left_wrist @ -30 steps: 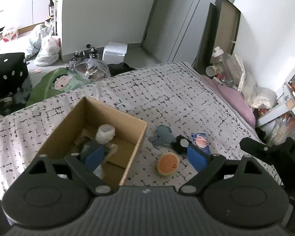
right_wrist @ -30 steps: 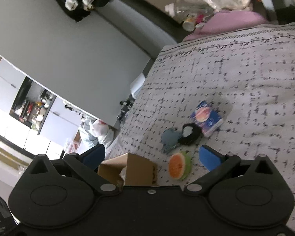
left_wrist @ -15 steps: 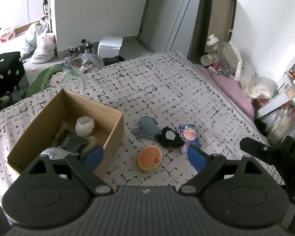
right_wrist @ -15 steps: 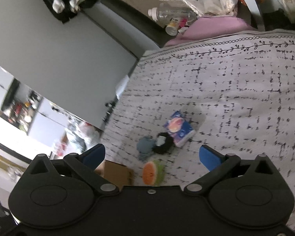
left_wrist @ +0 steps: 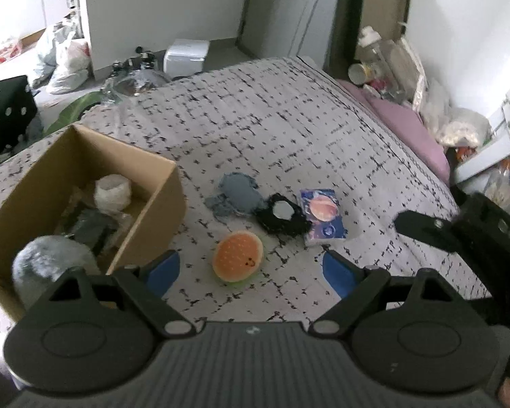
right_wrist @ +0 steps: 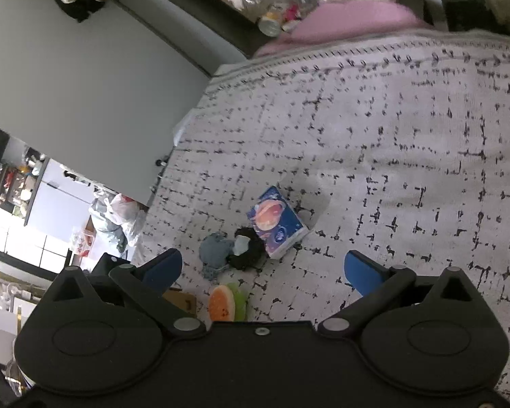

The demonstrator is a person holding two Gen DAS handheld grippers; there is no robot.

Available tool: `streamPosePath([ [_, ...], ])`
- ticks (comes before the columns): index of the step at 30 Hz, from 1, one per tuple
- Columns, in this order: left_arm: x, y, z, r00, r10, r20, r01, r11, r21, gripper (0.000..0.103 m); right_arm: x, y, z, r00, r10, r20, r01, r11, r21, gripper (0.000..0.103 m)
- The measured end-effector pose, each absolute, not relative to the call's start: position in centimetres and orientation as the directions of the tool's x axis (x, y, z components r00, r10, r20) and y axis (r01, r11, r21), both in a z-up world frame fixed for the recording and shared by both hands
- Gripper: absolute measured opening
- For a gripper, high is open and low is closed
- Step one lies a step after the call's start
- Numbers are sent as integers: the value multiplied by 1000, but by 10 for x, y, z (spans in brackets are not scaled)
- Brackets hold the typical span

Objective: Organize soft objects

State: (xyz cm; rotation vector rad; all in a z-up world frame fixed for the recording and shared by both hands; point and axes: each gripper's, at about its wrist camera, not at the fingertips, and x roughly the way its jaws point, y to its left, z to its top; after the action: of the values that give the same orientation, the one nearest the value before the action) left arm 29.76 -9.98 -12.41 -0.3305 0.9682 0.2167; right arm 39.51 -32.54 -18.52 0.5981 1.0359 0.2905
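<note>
On the patterned bedspread lie an orange watermelon-slice plush (left_wrist: 238, 256), a grey-blue cloth (left_wrist: 236, 194), a black crocheted piece with a white centre (left_wrist: 282, 218) and a blue tissue pack with a planet print (left_wrist: 323, 216). A cardboard box (left_wrist: 153, 210) at the left holds a white roll (left_wrist: 112, 192), a grey fluffy ball (left_wrist: 47, 267) and dark items. My left gripper (left_wrist: 250, 272) is open and empty above the plush. My right gripper (right_wrist: 260, 267) is open and empty, near the black piece (right_wrist: 248, 250), the pack (right_wrist: 275, 221), the cloth (right_wrist: 216, 250) and the plush (right_wrist: 226, 302); it shows in the left view (left_wrist: 459, 227).
A pink pillow (left_wrist: 408, 129) and bottles and bags (left_wrist: 391, 64) lie along the bed's far right edge. On the floor beyond the bed are plastic bags (left_wrist: 68, 57), a white box (left_wrist: 187, 56) and a black dice cushion (left_wrist: 6, 112).
Both grippers have pulled back and shifted; the left view moved right from over the box toward the loose items. The right view swung toward the bed's middle. Both stay open and empty.
</note>
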Motion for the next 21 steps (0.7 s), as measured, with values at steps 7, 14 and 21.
streamPosePath([
  [7,312,-109,-142,540,36,-841,-331,927,-173,87,410,-326,-190,491,490,-721,22,820,572,86],
  [14,326,-110,-165,521,56,-852,-378,910,-171,80,422,-326,-196,474,487,-734,-15,837,546,80],
  [21,336,-107,-188,495,104,-863,-458,875,-157,75,431,-316,-207,441,495,-749,-60,848,526,75],
])
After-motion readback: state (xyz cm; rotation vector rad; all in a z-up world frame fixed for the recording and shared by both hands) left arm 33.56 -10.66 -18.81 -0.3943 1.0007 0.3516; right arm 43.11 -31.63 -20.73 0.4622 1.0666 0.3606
